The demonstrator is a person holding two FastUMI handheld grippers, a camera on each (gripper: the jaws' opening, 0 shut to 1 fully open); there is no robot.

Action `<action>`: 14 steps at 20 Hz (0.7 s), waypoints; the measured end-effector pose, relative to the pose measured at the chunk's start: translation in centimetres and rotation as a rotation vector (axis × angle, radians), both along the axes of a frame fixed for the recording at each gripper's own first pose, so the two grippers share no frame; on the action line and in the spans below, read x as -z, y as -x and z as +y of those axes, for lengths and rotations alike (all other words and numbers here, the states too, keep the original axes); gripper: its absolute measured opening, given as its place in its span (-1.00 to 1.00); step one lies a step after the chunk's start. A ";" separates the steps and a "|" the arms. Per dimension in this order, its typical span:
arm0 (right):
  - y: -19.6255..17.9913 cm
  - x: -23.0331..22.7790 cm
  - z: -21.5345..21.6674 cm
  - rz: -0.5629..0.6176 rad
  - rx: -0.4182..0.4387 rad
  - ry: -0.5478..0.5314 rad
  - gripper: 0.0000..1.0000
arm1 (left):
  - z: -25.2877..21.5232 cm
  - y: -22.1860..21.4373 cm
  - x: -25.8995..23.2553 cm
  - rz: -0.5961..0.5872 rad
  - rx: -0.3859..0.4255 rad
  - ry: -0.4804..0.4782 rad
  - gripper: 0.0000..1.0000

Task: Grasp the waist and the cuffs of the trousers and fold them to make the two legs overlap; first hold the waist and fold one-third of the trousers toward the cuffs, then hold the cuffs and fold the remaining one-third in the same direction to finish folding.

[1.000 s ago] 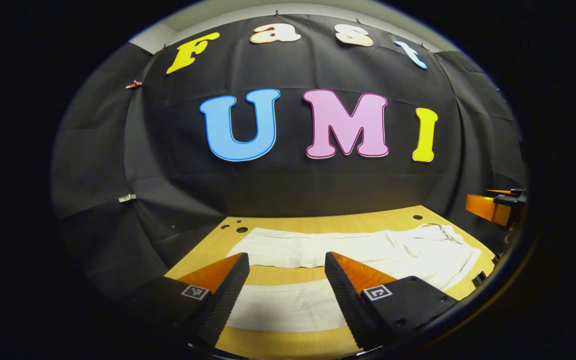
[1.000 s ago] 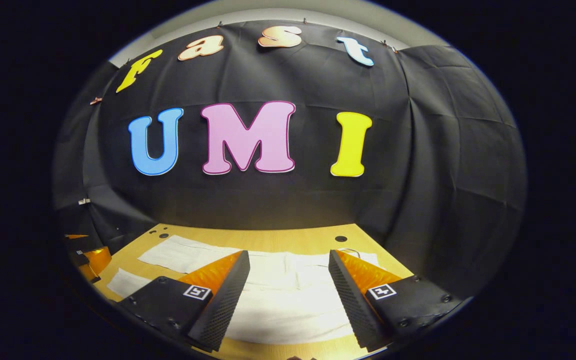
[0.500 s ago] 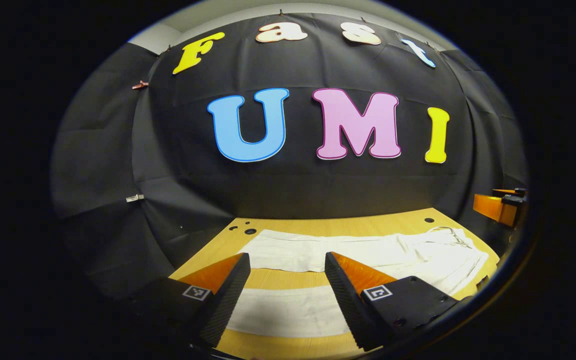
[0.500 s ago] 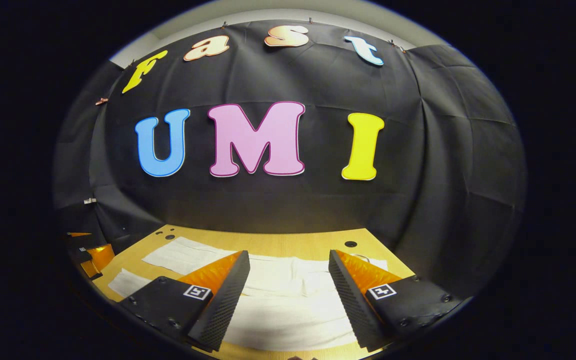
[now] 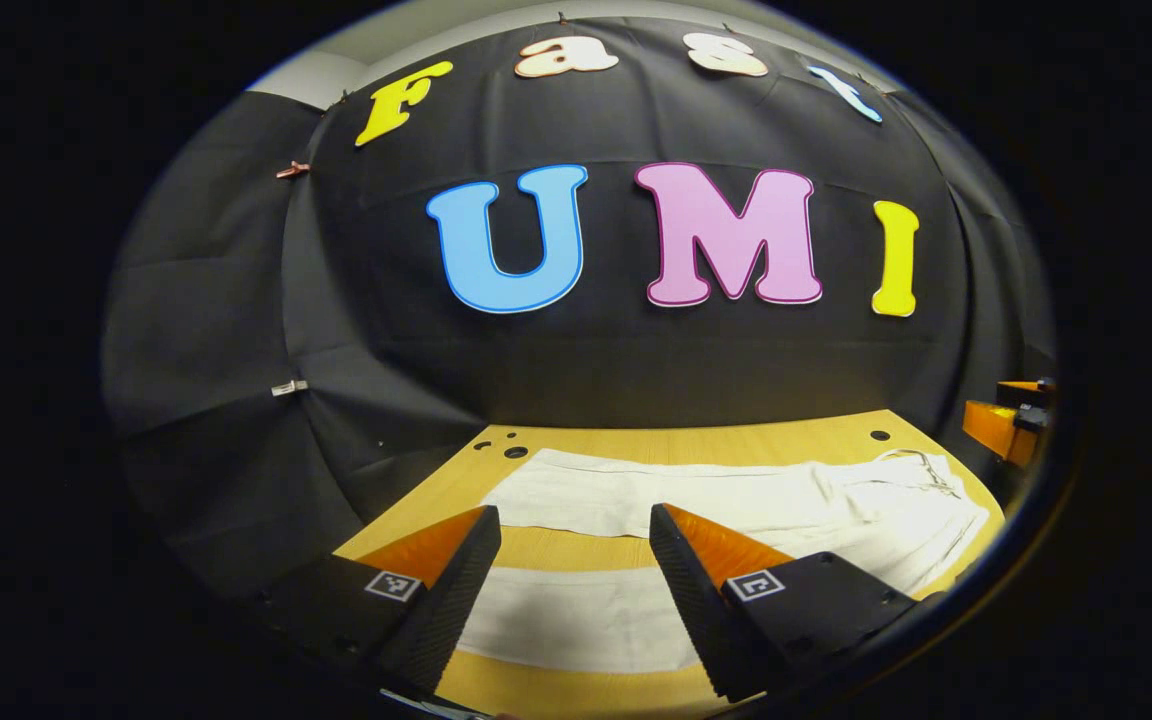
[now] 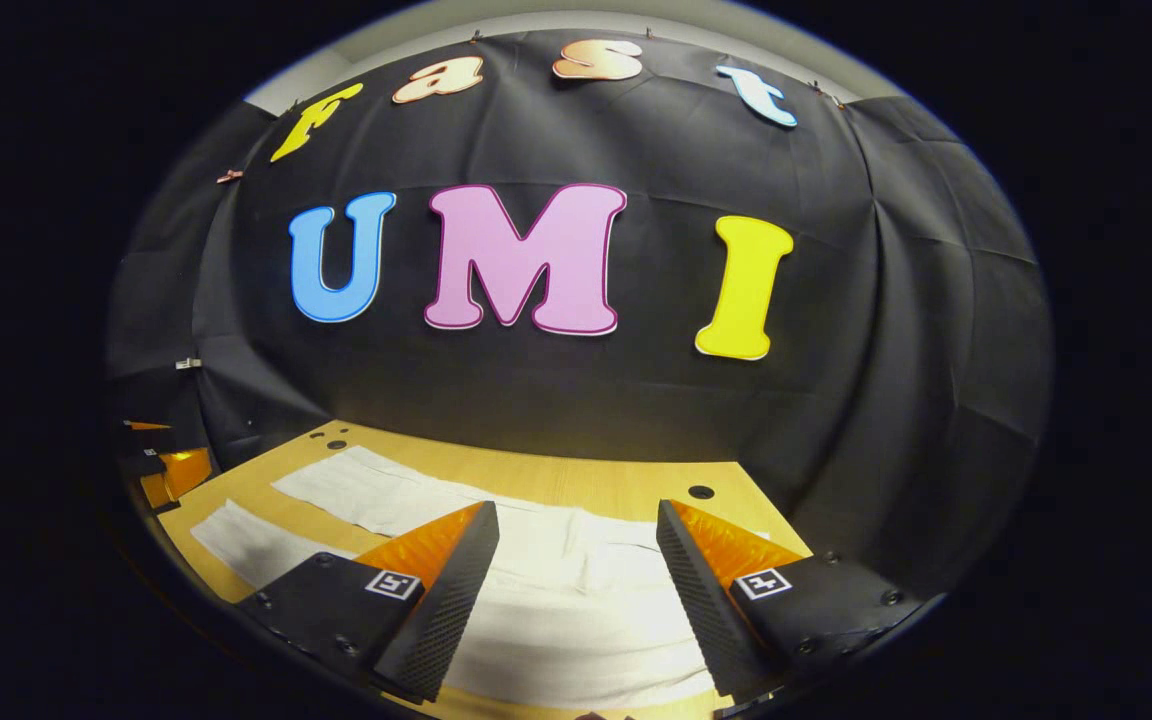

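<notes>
Your left gripper [image 5: 574,560] is spread wide, nothing between the fingers, hovering over the near leg of the white cloth trousers [image 5: 736,495]. Those trousers lie flat on the light wooden tabletop [image 5: 576,550], legs apart w/ a strip of bare wood between them. Far leg runs along the back part of the top; its cuff end stops near the back-left corner, by the small dark holes [image 5: 514,452]. In the left gripper view the waist, w/ a thin drawstring, sits toward the right edge, and you catch your other gripper [image 5: 1001,425] beyond it at the picture's right rim.

Your right gripper [image 6: 576,560] is also wide apart and holding nothing, above the waist end [image 6: 586,610] by the table's right edge. The right gripper view gives you both legs fanning off to the left, near leg [image 6: 256,545] close to the front edge, plus a hole [image 6: 701,492] near the back-right corner. The left tool [image 6: 161,470] shows at that picture's left rim. Bare wood runs along the back edge behind the cloth; black cloth wall [image 6: 576,400] right behind that.
</notes>
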State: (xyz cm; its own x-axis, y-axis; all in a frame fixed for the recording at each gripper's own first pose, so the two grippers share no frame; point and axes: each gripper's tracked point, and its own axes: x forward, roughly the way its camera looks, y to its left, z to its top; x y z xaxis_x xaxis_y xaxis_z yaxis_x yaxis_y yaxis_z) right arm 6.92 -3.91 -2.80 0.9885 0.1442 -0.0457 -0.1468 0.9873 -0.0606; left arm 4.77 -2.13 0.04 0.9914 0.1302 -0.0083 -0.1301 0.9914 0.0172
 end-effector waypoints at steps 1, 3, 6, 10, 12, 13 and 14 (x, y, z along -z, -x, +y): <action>-0.3 0.0 -0.5 0.000 -0.011 0.008 0.96 | -0.1 -0.3 0.5 0.013 -0.009 -0.004 0.89; -1.0 0.6 -2.3 0.006 -0.008 0.064 0.95 | -0.3 -0.4 0.7 0.023 -0.013 -0.008 0.89; -2.1 1.6 -5.6 0.010 0.007 0.168 0.95 | -0.5 -1.0 0.8 0.030 0.001 -0.011 0.89; -3.2 3.1 -9.2 0.016 0.029 0.266 0.95 | -0.1 -1.7 1.9 0.059 0.000 0.004 0.89; -3.6 4.2 -10.7 0.048 0.039 0.281 0.95 | 0.1 -2.1 2.2 0.079 -0.006 0.019 0.90; -3.7 4.8 -11.3 0.061 0.037 0.301 0.95 | 0.3 -2.3 2.4 0.086 -0.013 0.019 0.89; -3.9 5.4 -12.1 0.071 0.038 0.336 0.95 | 0.4 -2.4 2.4 0.088 -0.018 0.017 0.90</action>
State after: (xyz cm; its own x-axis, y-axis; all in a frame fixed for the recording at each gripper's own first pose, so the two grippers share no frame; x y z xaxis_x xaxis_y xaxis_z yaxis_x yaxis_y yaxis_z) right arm 10.81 -16.03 -8.19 0.9855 0.0730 -0.1532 -0.1262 0.9186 -0.3745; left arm 7.19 -1.70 -2.32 0.9843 0.1472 -0.0975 -0.1466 0.9891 0.0127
